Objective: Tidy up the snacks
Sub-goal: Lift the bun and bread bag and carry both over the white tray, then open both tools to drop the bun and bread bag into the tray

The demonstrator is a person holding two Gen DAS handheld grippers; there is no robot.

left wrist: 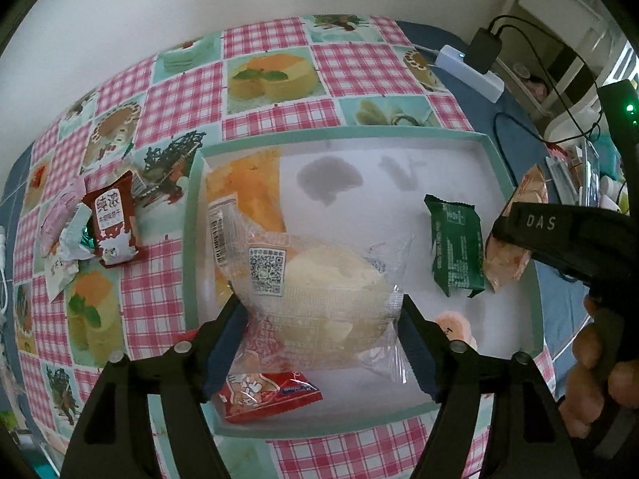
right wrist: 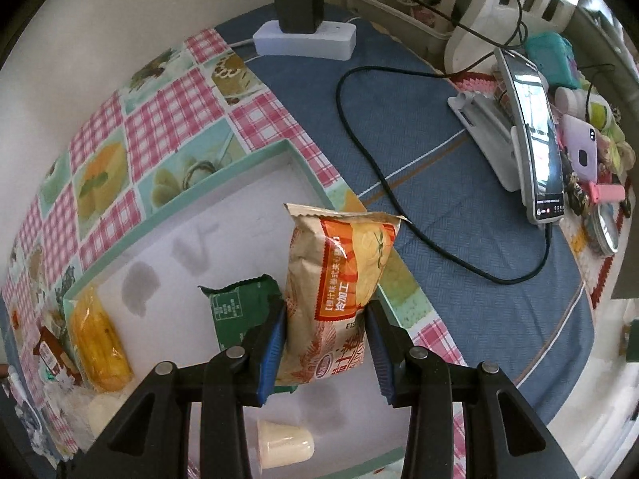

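Snacks are lying in the mint-rimmed tray (left wrist: pixel 495 155): a clear-wrapped pale bun (left wrist: pixel 331 291), an orange cake (left wrist: pixel 251 187), a green packet (left wrist: pixel 455 247). The left gripper (left wrist: pixel 323 343) is straddling the bun, released. The right gripper (right wrist: pixel 325 349) is grasping an upright orange-and-tan bag (right wrist: pixel 339 279) over the tray's edge.

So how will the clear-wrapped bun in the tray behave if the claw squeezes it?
The clear-wrapped bun looks puffy, so it probably dents easily. Its glossy film may slip. It seems light for its size, and the loose wrapper ends look floppy.
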